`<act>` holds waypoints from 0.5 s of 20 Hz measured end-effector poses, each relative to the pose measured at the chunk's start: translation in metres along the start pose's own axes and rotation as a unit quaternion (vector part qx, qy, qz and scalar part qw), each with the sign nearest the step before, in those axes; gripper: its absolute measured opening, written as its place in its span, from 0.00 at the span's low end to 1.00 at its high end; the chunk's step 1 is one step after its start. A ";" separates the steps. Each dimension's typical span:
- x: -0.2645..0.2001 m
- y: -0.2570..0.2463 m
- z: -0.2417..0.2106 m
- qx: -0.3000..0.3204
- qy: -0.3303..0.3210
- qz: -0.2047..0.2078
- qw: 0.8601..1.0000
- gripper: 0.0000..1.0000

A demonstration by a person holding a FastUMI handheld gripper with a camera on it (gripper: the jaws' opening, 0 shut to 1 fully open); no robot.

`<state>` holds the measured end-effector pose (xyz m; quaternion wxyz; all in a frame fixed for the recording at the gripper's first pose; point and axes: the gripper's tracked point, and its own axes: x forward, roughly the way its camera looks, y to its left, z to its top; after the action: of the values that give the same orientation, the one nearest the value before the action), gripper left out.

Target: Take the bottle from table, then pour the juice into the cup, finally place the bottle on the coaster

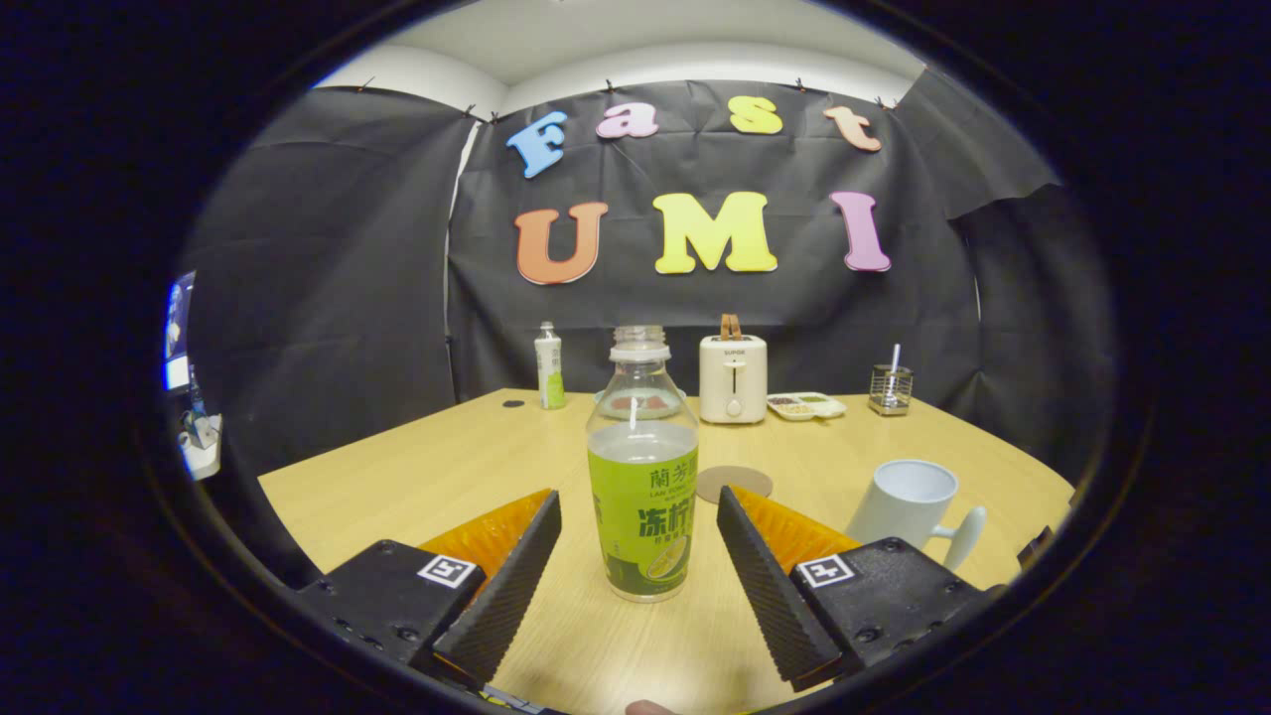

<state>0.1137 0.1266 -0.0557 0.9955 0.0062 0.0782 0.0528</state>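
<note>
your tongs [638, 516] stand apart, flanking the uncapped bottle [642, 477] on the bench [417, 477], neither finger touching it.

At the wooden table's [417, 467] far edge stand a small capped bottle [549, 366], a cream toaster [733, 378], a divided snack tray [805, 405] and a wire utensil holder [890, 388].

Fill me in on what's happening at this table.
A person is holding handheld tongs up to an uncapped juice bottle standing upright on the wooden table. The fingers are open on either side of the bottle, not touching it, so it has not been picked up. A white cup stands to the right, and a round coaster lies just beyond the bottle.
</note>
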 end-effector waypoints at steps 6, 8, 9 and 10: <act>0.029 0.005 -0.019 0.033 0.055 -0.009 0.998 0.93; 0.032 0.004 -0.020 0.045 0.058 -0.010 0.997 0.89; 0.033 0.005 -0.021 0.049 0.059 -0.011 0.997 0.85; 0.034 0.005 -0.019 0.050 0.059 -0.012 0.997 0.84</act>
<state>0.1436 0.1357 -0.0796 0.9882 0.0520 0.1396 0.0368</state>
